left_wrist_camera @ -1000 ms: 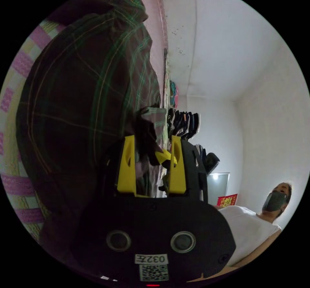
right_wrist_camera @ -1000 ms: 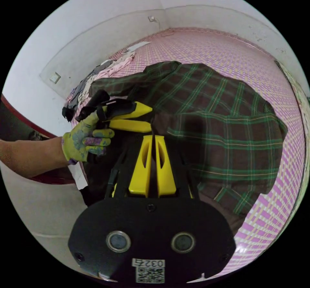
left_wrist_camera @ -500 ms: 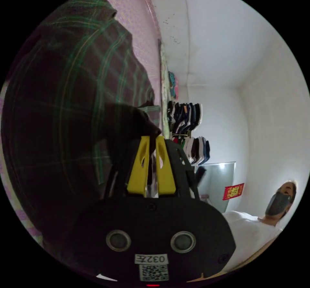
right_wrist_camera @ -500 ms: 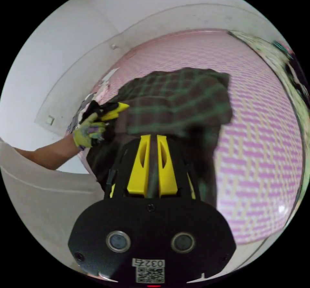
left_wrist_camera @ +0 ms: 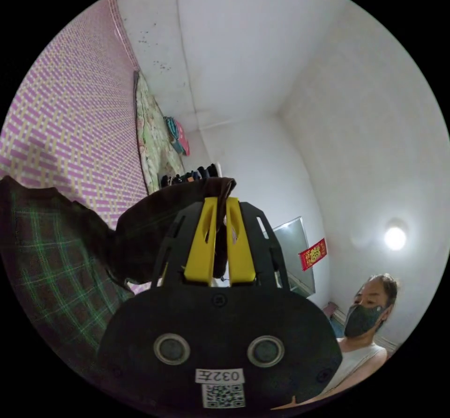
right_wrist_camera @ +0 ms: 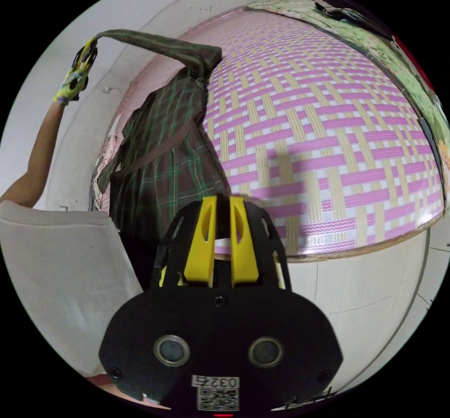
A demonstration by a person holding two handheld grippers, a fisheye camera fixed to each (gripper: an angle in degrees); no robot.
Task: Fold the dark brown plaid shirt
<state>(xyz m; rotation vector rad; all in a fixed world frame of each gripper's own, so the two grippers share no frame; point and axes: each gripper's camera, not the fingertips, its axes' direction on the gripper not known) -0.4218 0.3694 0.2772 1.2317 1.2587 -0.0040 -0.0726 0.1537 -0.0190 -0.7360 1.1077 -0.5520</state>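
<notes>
Above the woven mat we have lifted the plaid shirt off it; left gripper jaws clamp a sleeve high, right gripper jaws clamp cloth, ready to spread it flat.

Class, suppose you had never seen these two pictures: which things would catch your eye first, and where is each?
First, the dark brown plaid shirt, hanging in front of the pink woven mat. One end is stretched up to the left gripper, raised high at the upper left of the right gripper view. In the left gripper view, that gripper's yellow jaws pinch a dark fold of it.
</notes>
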